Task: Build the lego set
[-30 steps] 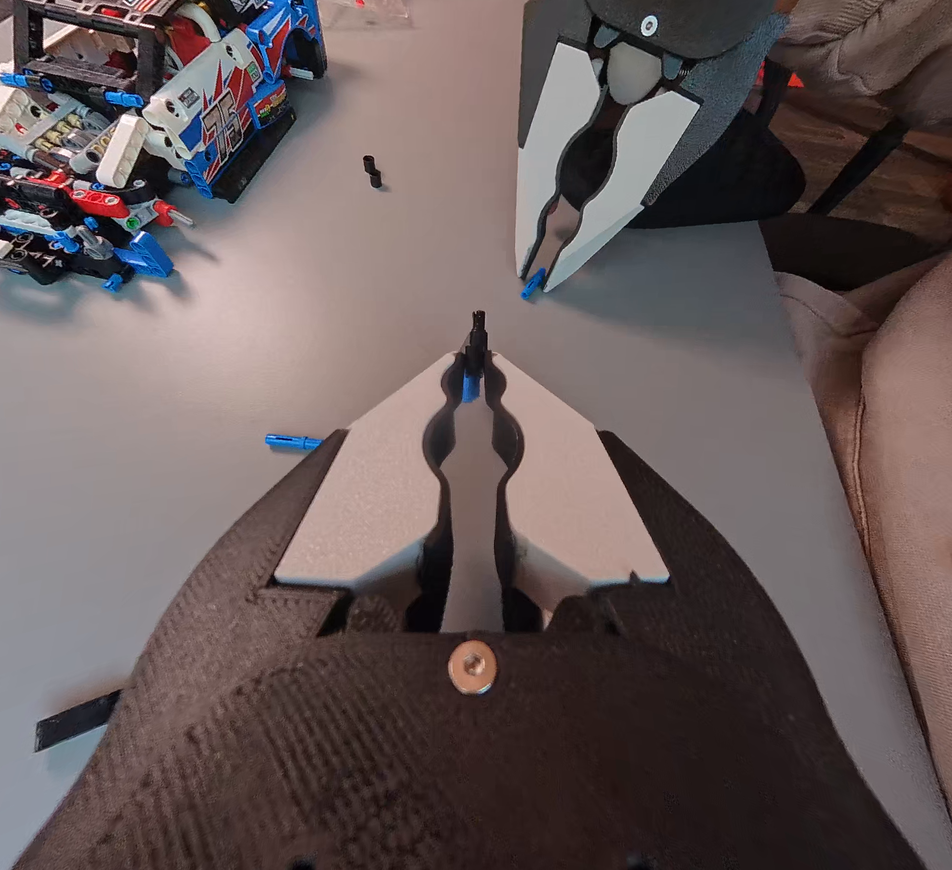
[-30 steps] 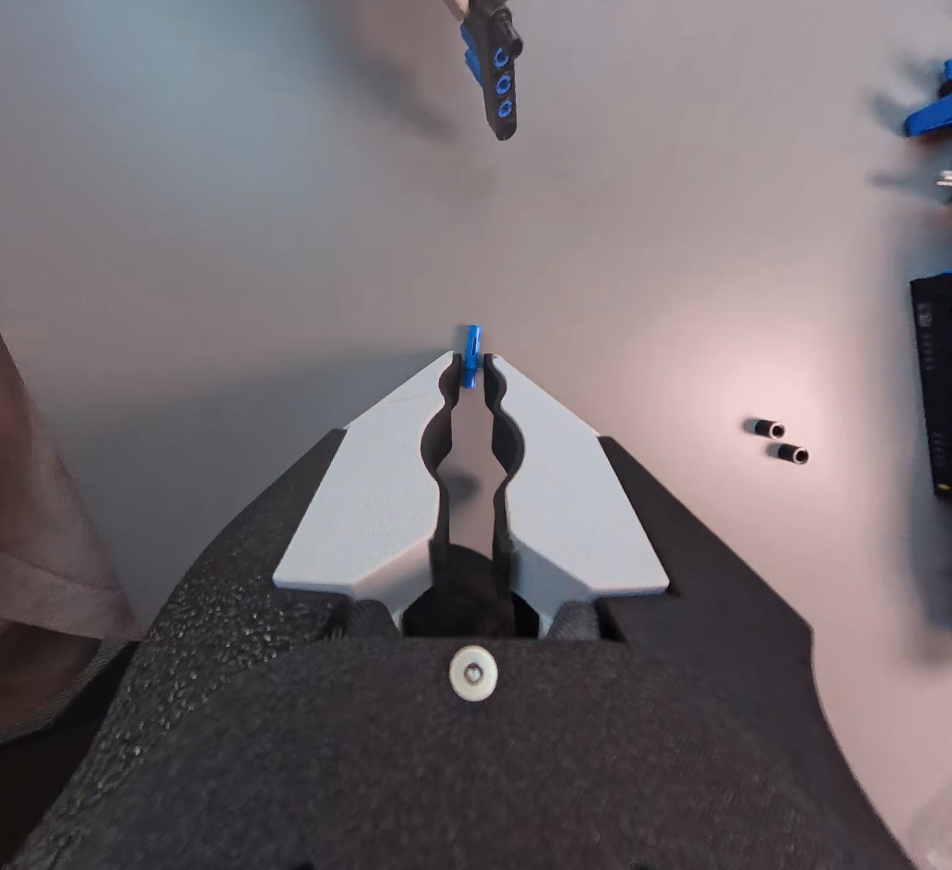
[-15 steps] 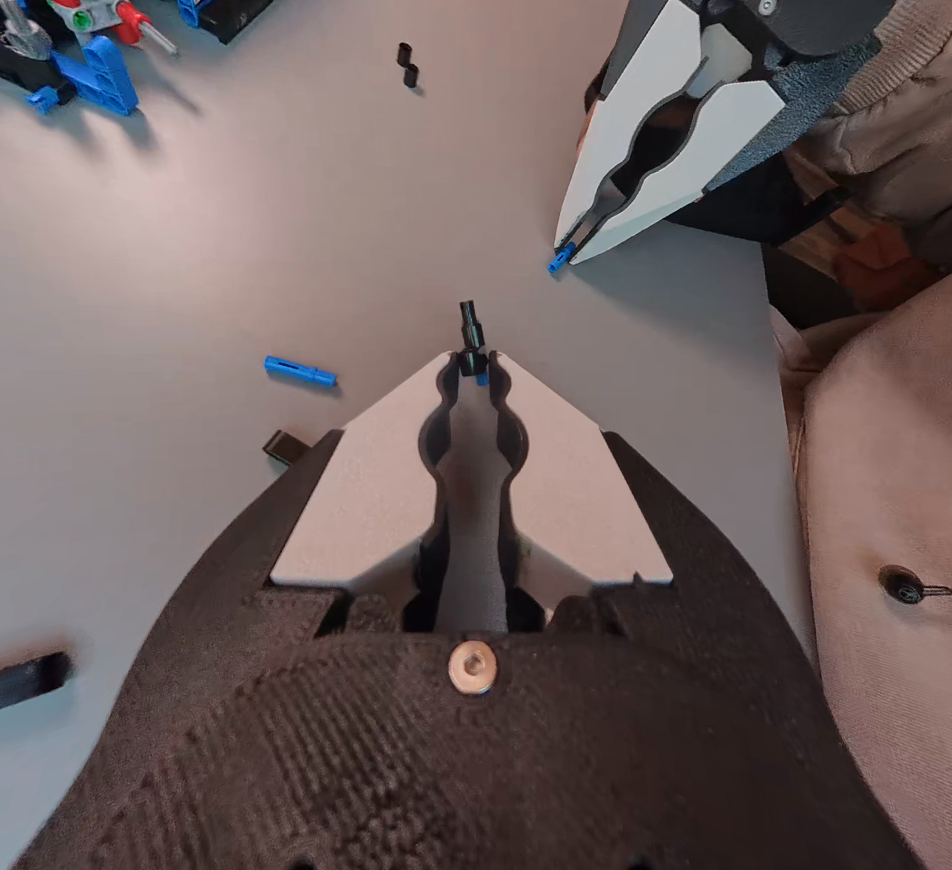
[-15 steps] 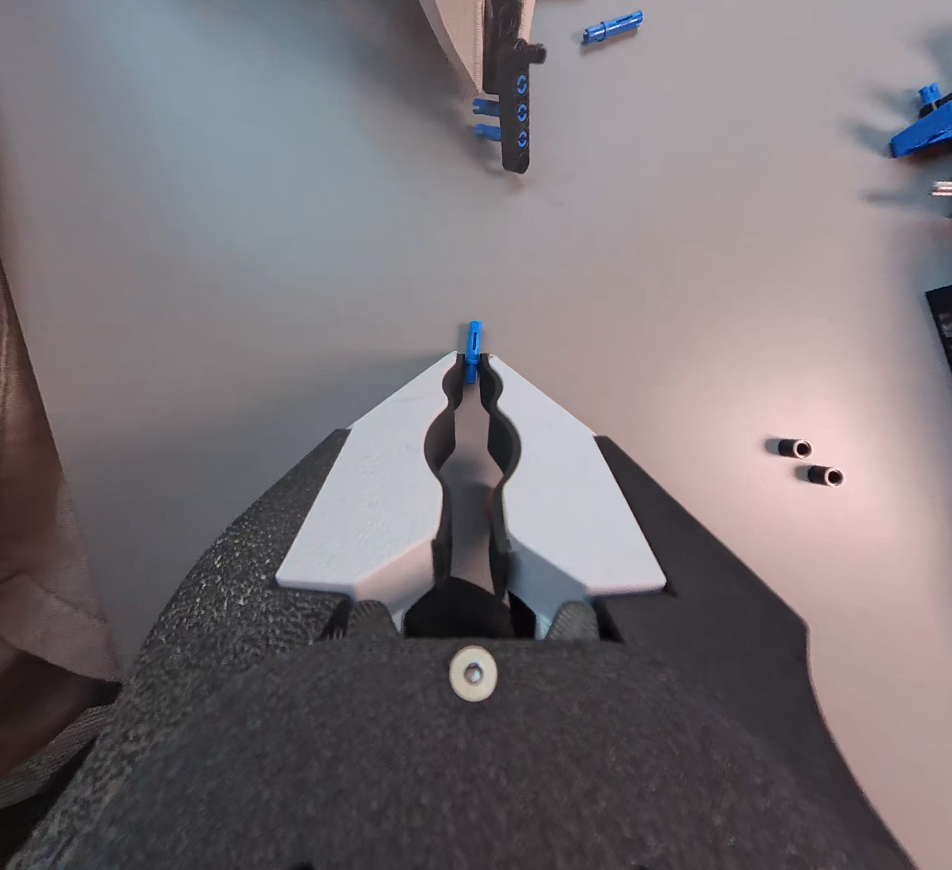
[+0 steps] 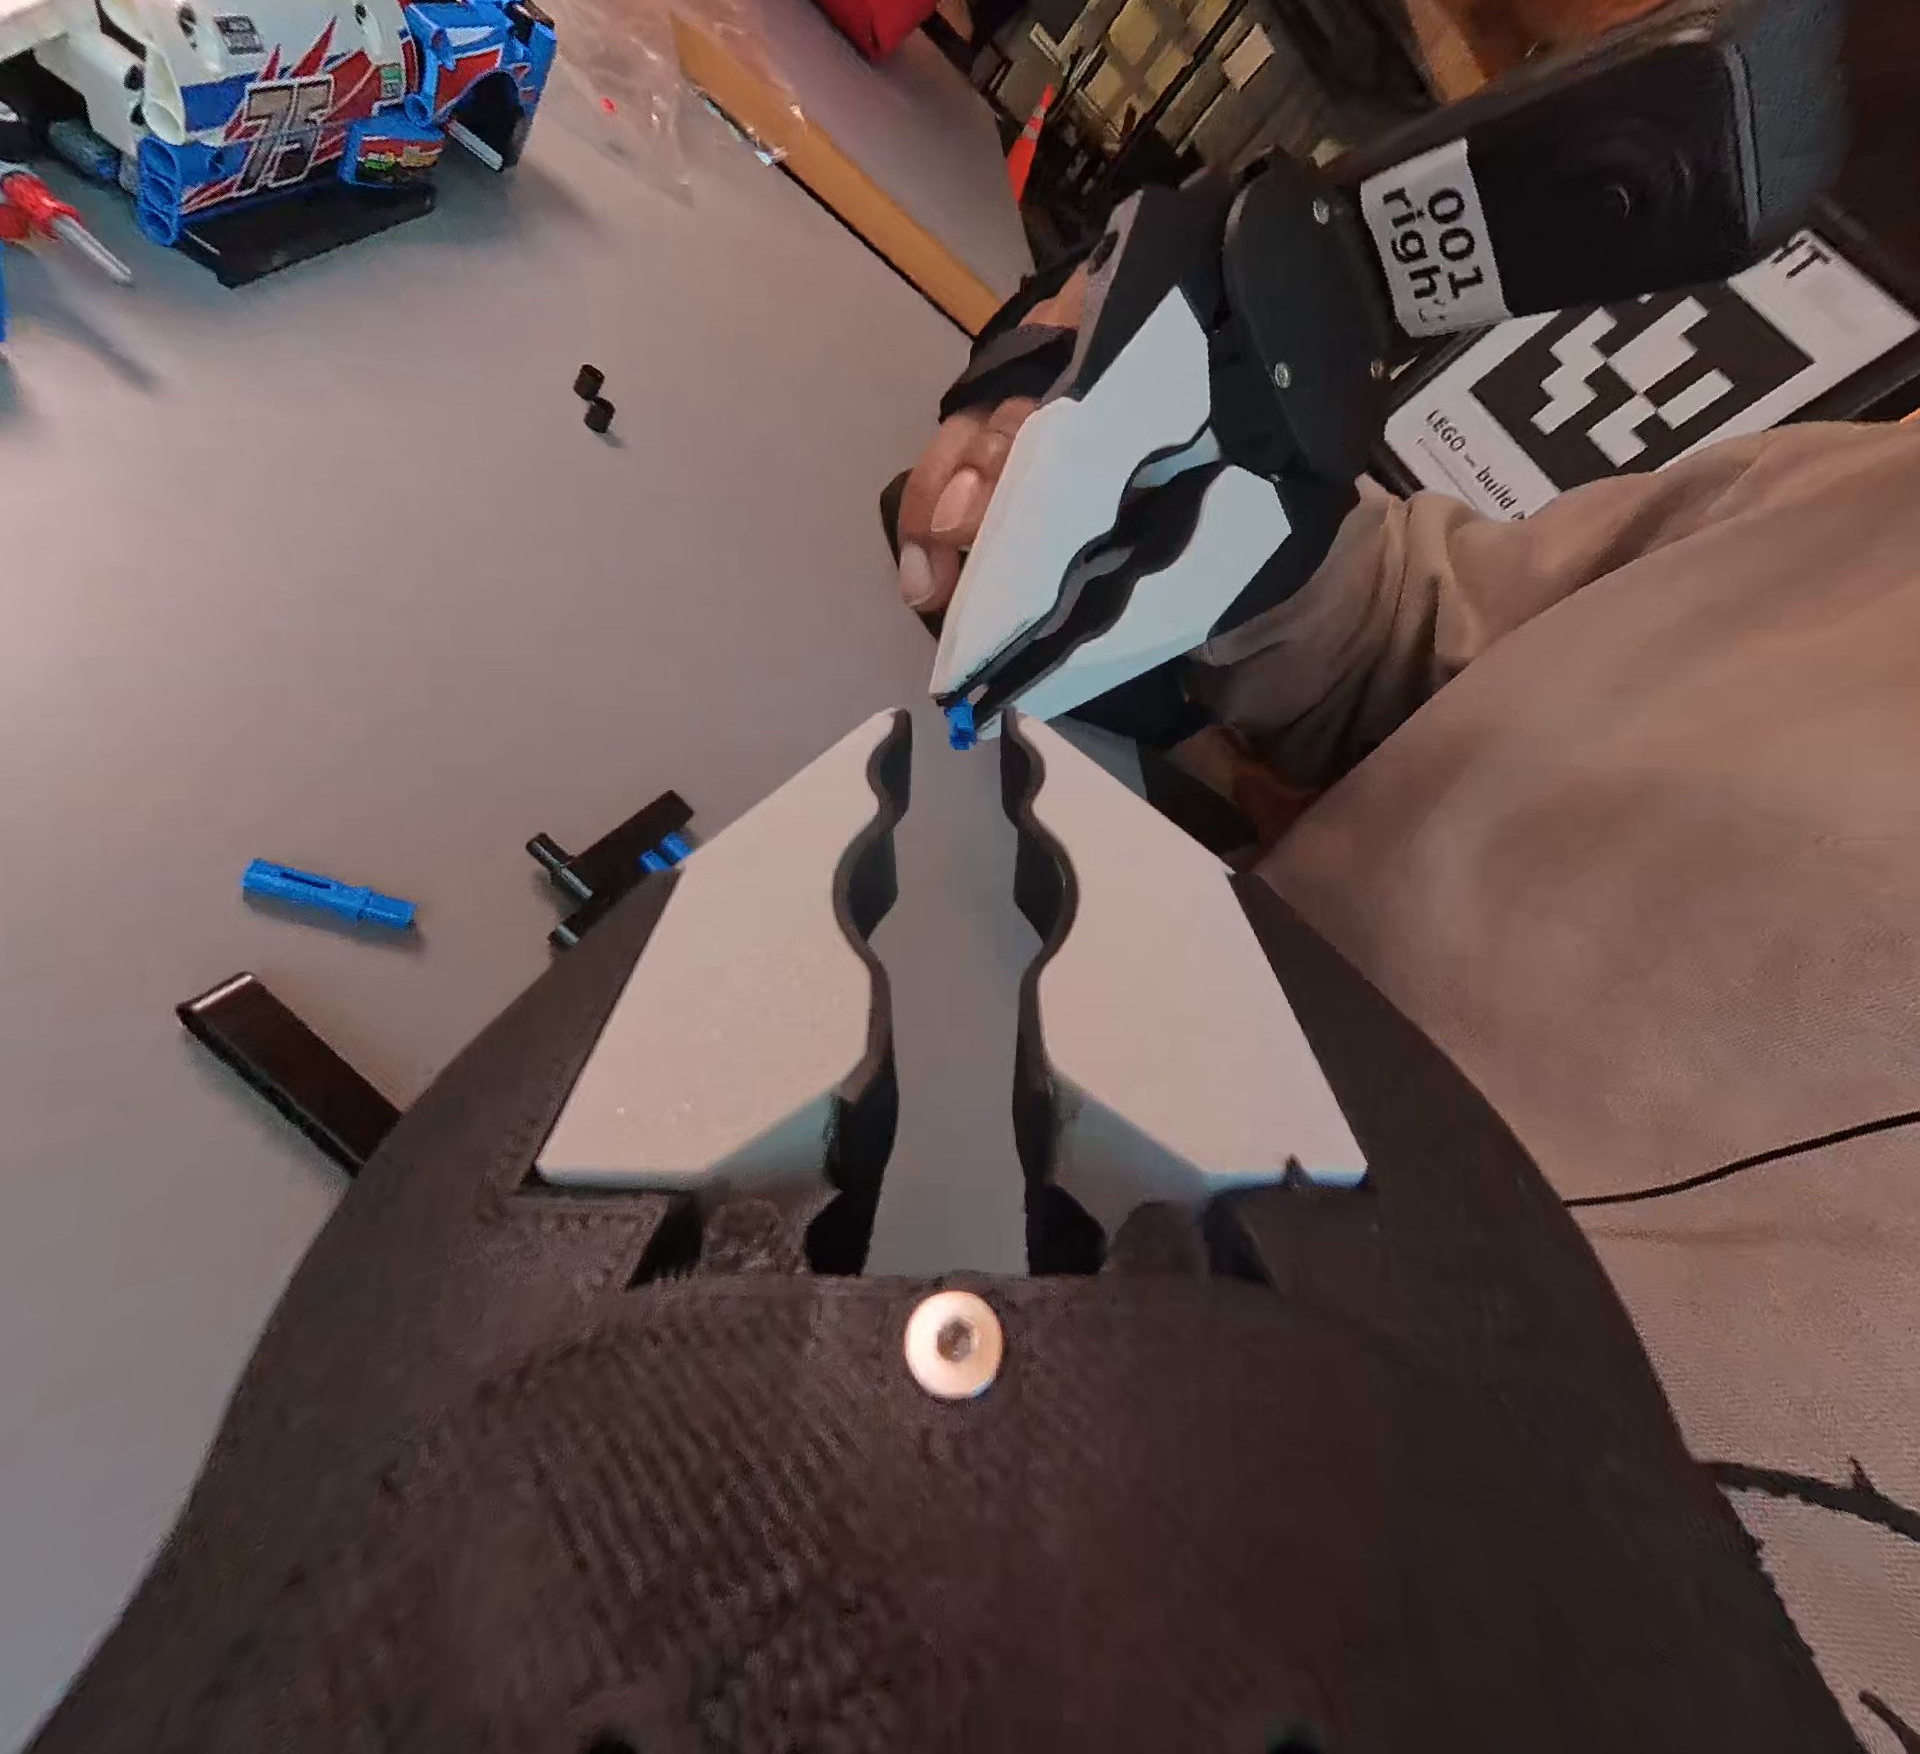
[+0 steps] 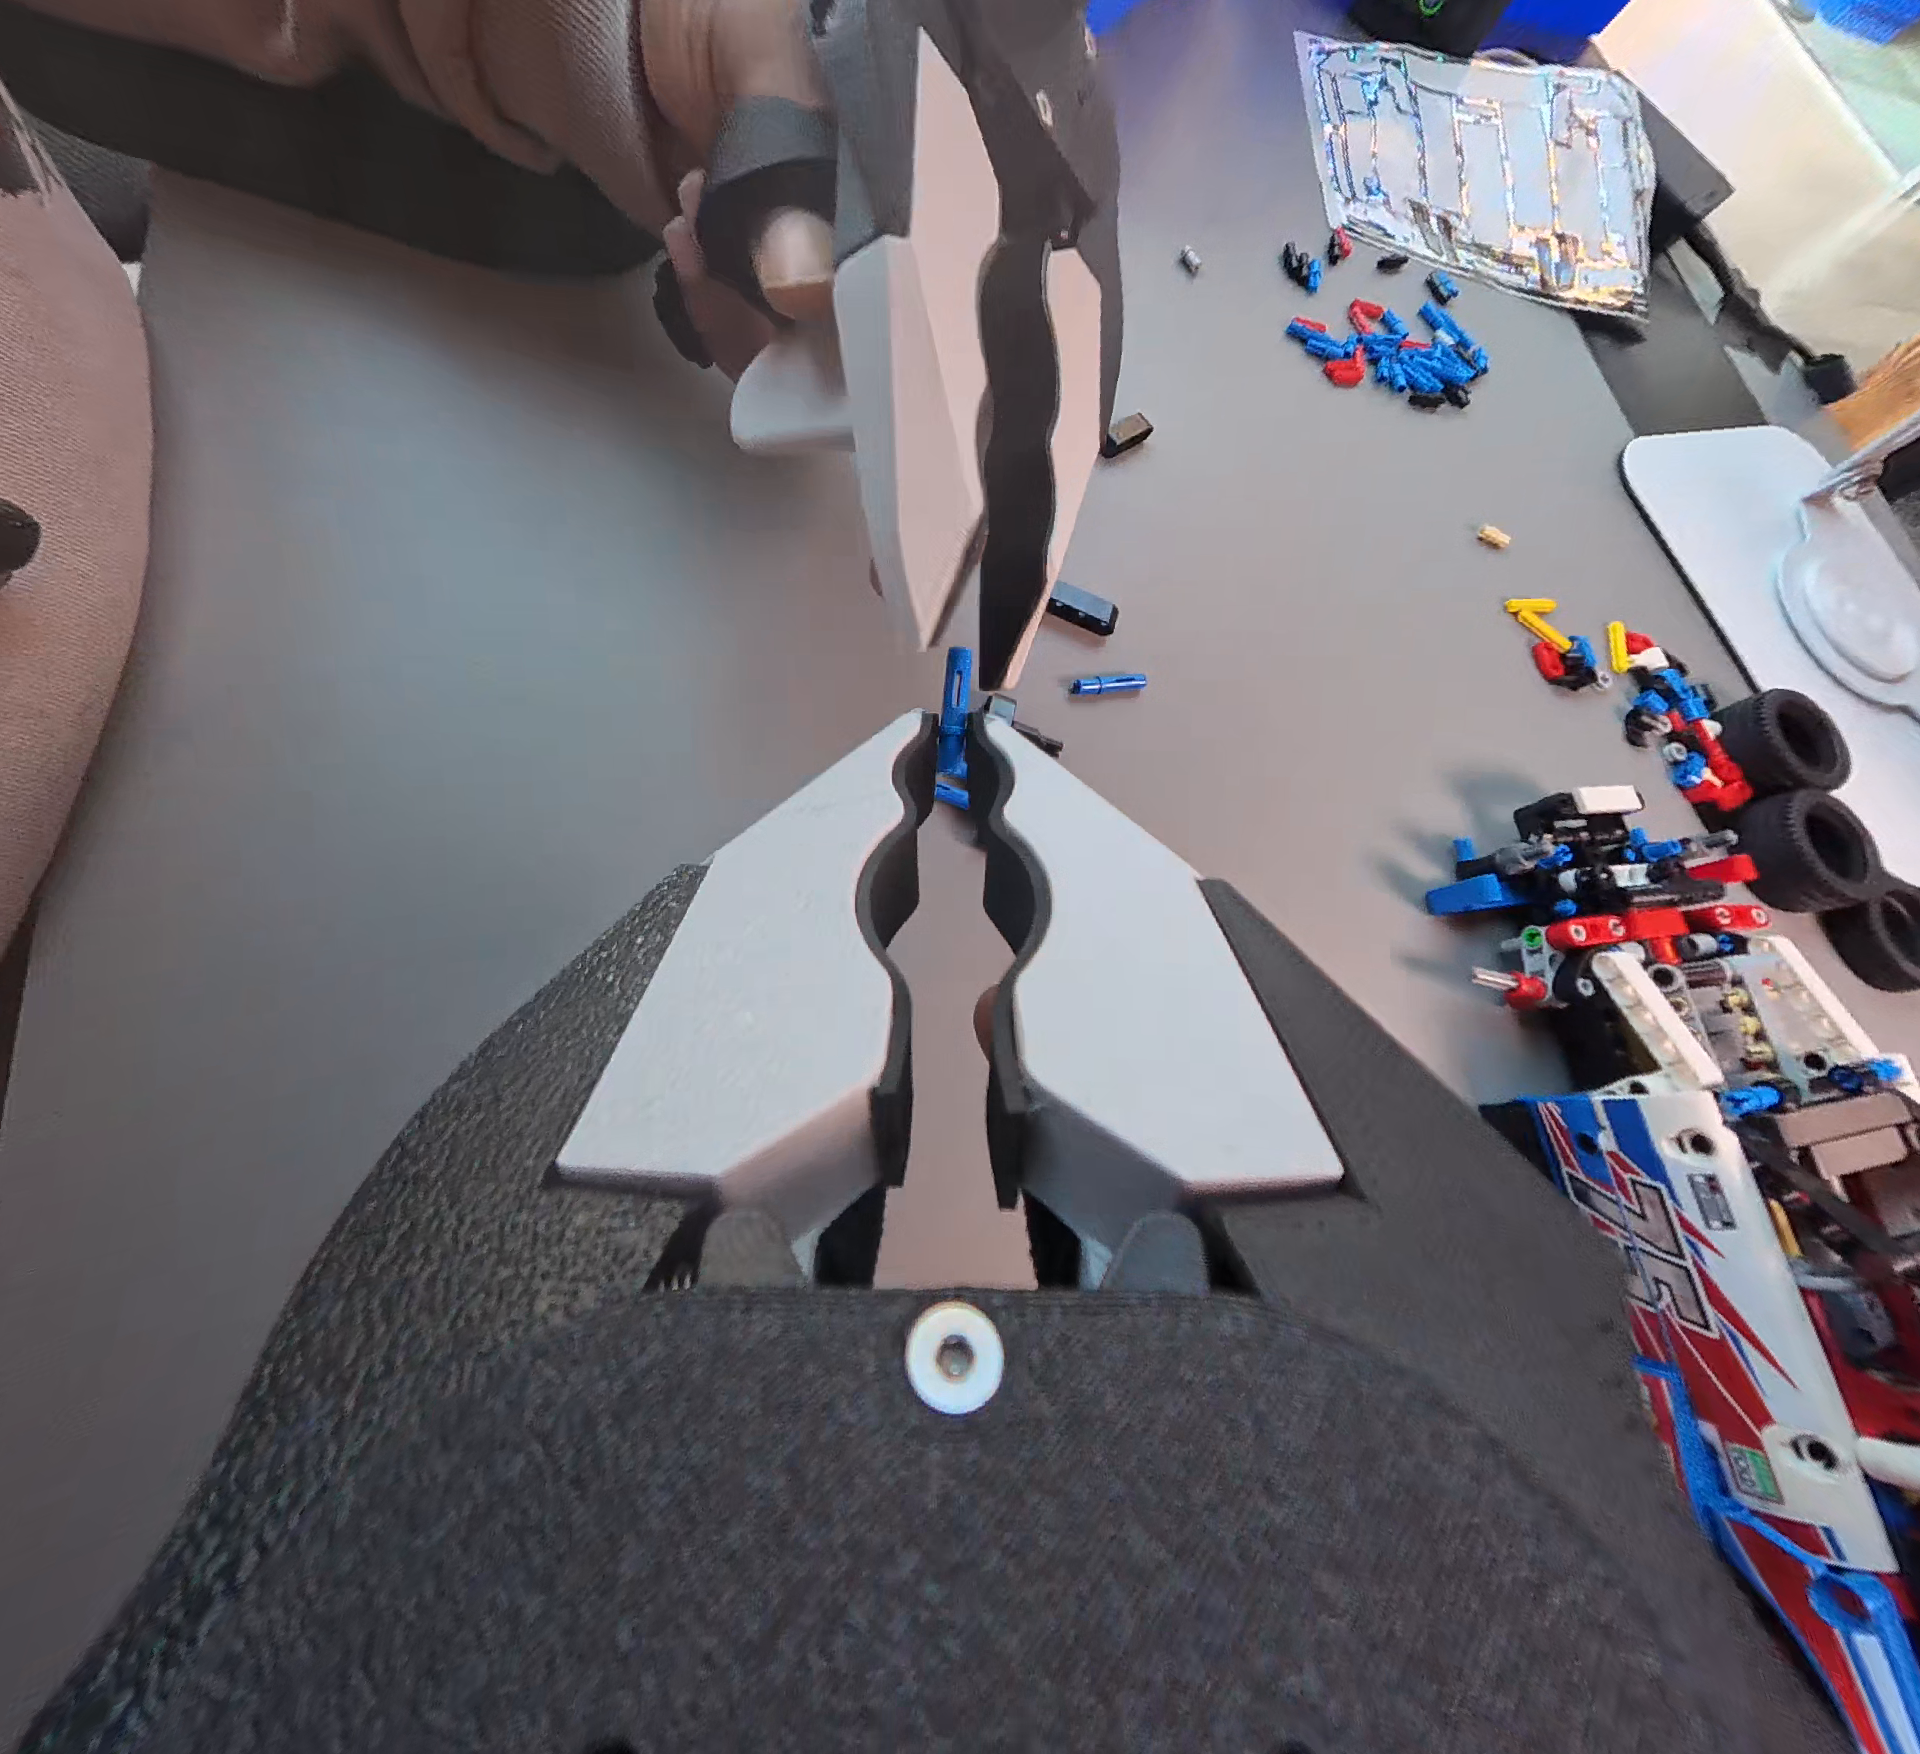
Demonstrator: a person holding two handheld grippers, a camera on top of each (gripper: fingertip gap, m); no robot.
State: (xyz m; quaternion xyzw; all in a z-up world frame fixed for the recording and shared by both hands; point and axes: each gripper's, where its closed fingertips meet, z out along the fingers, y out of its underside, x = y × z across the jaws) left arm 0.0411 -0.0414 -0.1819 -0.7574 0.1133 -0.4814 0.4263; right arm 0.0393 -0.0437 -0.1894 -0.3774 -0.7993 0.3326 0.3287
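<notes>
My left gripper [image 5: 951, 736] is open and empty, a little above the grey table [image 5: 520, 613]. The black beam with blue pins [image 5: 613, 857] lies on the table just left of its left finger. My right gripper [image 6: 948, 730] is shut on a small blue pin [image 6: 951, 728], which sticks out past its tips. In the left wrist view the right gripper [image 5: 961, 715] holds that pin [image 5: 961, 728] right at the mouth of the open left gripper. In the right wrist view the left gripper [image 6: 971, 655] points down just above the pin.
The partly built blue, white and red car [image 5: 270, 104] stands far left, also in the right wrist view [image 6: 1714, 1237]. A loose long blue pin [image 5: 327, 894], a black beam [image 5: 281, 1070] and two small black connectors [image 5: 594, 400] lie nearby. Small parts [image 6: 1392, 354] and tyres [image 6: 1808, 800] lie beyond. My left and right fingertips are right by each other.
My left gripper has opened and let go of the black beam, which now lies on the table. Both grippers have tilted up and their tips have come close together.
</notes>
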